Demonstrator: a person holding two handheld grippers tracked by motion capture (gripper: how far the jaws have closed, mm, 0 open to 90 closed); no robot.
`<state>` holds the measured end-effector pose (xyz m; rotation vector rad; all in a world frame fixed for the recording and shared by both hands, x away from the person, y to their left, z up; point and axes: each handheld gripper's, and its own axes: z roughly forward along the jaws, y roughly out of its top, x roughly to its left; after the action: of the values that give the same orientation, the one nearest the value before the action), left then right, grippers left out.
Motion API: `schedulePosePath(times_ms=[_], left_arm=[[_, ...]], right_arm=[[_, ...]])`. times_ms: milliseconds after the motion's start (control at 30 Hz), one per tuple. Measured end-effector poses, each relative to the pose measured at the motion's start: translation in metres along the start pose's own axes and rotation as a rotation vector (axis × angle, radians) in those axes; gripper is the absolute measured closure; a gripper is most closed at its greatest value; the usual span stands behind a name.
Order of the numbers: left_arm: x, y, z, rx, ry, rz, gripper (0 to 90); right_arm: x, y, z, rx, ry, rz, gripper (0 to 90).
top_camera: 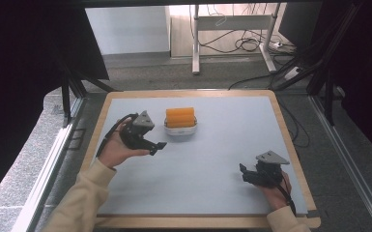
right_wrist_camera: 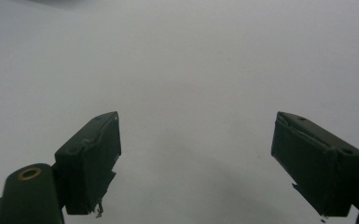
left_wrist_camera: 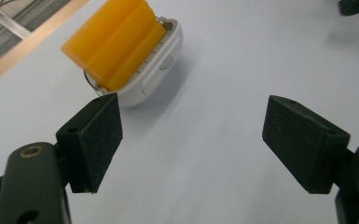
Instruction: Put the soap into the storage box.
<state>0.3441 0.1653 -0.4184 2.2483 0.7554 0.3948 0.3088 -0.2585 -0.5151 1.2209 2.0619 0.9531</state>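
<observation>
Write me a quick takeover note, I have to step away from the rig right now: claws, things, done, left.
Left claw: open, holding nothing, low over the table, aimed just right of the orange block.
Right claw: open, holding nothing, near the table's right front corner.
Things: orange block sits in the white holder at the table's far middle, beside the left claw.
Done: nothing grasped.
Left: probably closing in on the block or holder.

orange block in white holder (top_camera: 180, 121) sole obstacle, bare table (top_camera: 232, 145) all around
</observation>
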Motion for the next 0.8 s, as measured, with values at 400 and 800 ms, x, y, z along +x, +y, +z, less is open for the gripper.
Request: schedulePosePath(times_ms=[400, 800], left_arm=[[-0.009, -0.048, -0.004, 0.012, 0.003, -0.076, 19.9], [-0.005, -0.052, -0.008, 0.006, -0.020, -0.102, 20.0]], right_arm=[[0.001, 0.000, 0.001, 0.007, -0.003, 0.000, 16.0], [-0.001, 0.001, 0.000, -0.004, 0.003, -0.014, 16.0]])
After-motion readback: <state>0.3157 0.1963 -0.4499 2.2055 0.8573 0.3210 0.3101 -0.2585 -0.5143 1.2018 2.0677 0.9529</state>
